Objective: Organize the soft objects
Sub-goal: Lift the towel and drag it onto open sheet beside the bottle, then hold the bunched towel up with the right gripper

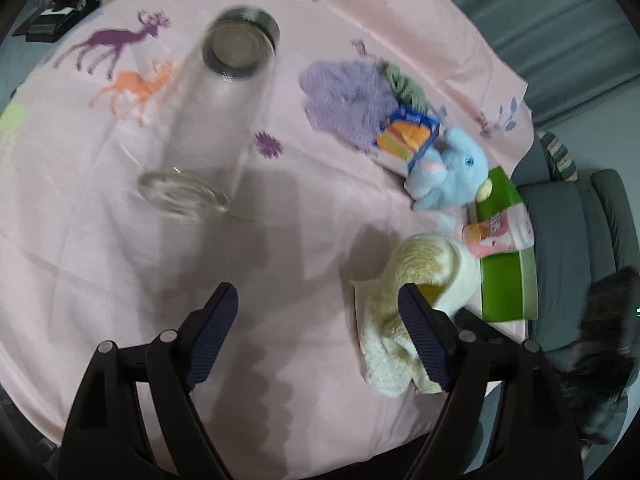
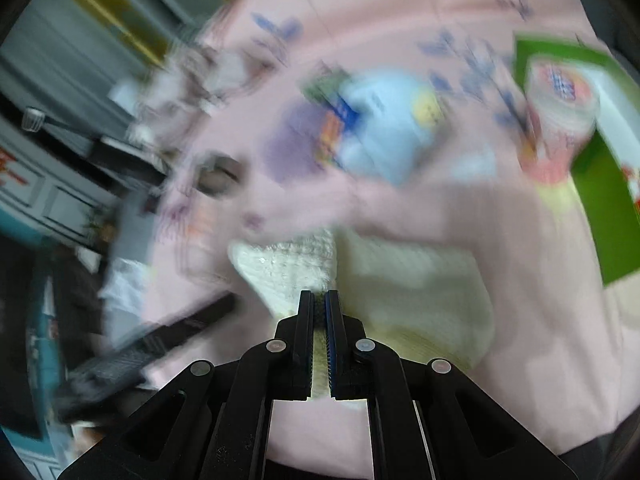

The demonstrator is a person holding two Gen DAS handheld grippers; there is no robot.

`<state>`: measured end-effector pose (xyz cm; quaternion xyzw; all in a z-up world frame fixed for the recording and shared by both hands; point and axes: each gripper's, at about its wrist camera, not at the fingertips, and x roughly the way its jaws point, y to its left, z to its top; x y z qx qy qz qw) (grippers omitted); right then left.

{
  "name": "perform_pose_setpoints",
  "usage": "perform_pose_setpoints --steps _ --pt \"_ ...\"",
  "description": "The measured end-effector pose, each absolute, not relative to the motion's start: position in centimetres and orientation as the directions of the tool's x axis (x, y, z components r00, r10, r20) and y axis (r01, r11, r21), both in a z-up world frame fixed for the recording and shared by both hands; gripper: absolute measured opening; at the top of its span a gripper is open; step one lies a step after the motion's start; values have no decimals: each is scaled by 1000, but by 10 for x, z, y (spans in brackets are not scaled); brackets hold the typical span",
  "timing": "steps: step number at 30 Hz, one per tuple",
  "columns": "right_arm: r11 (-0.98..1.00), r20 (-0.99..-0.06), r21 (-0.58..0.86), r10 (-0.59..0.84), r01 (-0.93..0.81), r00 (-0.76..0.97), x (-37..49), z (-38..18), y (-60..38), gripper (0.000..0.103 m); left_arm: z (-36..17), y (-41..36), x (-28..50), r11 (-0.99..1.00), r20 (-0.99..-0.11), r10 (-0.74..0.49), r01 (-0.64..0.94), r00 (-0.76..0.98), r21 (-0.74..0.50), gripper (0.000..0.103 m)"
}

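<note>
On the pink deer-print cloth (image 1: 120, 240) lies a cream fluffy towel (image 1: 380, 332), partly humped up. My left gripper (image 1: 318, 292) hovers open over bare cloth, and its right finger overlaps the towel's edge. A blue plush elephant (image 1: 452, 168), a purple fluffy piece (image 1: 344, 92) and a green rag (image 1: 404, 84) lie beyond. The right wrist view is blurred by motion. There my right gripper (image 2: 319, 294) is shut just short of the cream towel (image 2: 400, 280). Cream shows through the slit, and a pinch cannot be made out. The blue elephant (image 2: 384, 132) lies farther off.
A tall clear glass jar (image 1: 208, 120) with a metal lid stands left of centre. A green box (image 1: 506, 292) at the right table edge holds a pink tissue pack (image 1: 500, 236). A sandwich-print carton (image 1: 404, 140) leans on the elephant. A grey sofa (image 1: 560, 20) lies beyond.
</note>
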<state>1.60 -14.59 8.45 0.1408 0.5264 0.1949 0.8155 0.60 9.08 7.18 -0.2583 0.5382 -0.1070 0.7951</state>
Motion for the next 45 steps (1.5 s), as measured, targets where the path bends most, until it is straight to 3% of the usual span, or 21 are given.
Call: perform_pose_setpoints --steps 3,6,8,10,12,16,18,19,21,24,32,34,37,45 --pt "930 -877 343 367 -131 310 19 59 -154 6 69 75 8 854 -809 -463 -62 361 -517 82" --pt "923 -872 366 384 -119 302 18 54 -167 7 67 49 6 873 -823 -462 7 331 -488 82" --pt "915 -867 387 402 -110 295 16 52 -175 15 62 35 5 873 -824 -471 30 316 -487 82" --pt "916 -864 381 400 -122 305 14 53 -181 43 57 24 6 873 -829 -477 50 293 -485 81" --pt "914 -849 391 403 -107 342 12 59 -192 49 51 18 7 863 -825 -493 36 278 -504 78" --pt "855 -787 515 498 -55 364 17 60 -216 79 47 5 7 879 -840 -469 47 272 -475 70" --pt "853 -780 521 496 -43 381 21 61 -219 83 46 0 6 885 -845 -458 55 276 -462 64" --pt "859 -786 509 487 -48 382 23 61 -219 83 45 -1 5 887 -846 -454 55 279 -458 62" --pt "860 -797 506 493 -59 349 25 56 -216 83 44 0 5 878 -838 -471 56 276 -476 47" --pt "837 -799 541 543 -84 258 28 40 -204 83 42 -5 4 875 -836 -477 60 272 -480 32" --pt "806 -782 585 590 -92 201 38 25 -182 80 43 -21 4 895 -849 -442 87 290 -437 20" --pt "806 -781 582 592 -110 201 41 26 -175 61 45 -21 5 897 -846 -439 86 302 -435 18" --pt "805 -779 574 593 -152 203 42 33 -166 51 51 -19 9 895 -839 -437 68 324 -441 14" --pt "793 -751 532 604 -298 267 43 84 -140 50 93 1 12 895 -781 -419 63 463 -442 14"
